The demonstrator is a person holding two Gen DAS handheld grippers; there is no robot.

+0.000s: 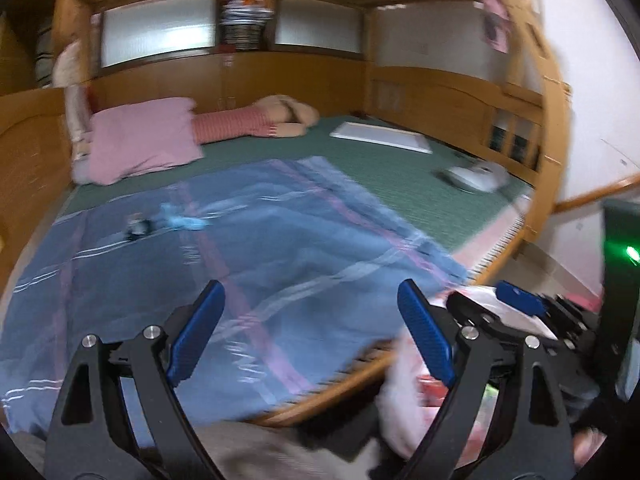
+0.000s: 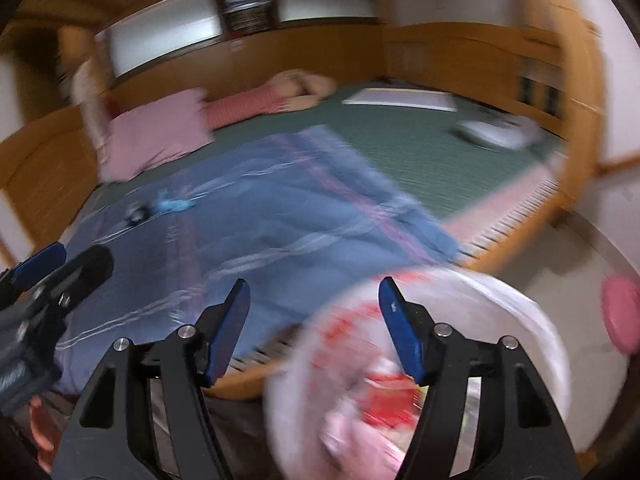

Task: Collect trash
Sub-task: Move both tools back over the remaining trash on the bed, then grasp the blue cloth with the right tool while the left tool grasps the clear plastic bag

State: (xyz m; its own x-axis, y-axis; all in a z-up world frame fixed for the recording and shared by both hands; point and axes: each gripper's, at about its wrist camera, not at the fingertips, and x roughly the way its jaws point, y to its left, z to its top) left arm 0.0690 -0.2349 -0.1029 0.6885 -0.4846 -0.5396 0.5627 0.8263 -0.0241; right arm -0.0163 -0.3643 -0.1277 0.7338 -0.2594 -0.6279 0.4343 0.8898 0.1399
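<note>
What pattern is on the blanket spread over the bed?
The blanket is blue with a plaid of pink and white stripes, clearest in the left wrist view.

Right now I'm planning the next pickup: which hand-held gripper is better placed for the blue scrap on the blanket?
Left, probably: the left hand-held gripper is open, empty, on the blue scrap's side; the right straddles the bin's rim.

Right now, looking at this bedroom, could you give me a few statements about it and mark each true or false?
1. A pink pillow lies on the bed. True.
2. The blanket is plain red. False: it is blue with pink and white stripes.
3. The left gripper is clamped on a bottle. False: its jaws stand open, with nothing between them.
4. A white bin with red and pink scraps inside sits beside the bed. True.
5. The right gripper is open. True.
</note>
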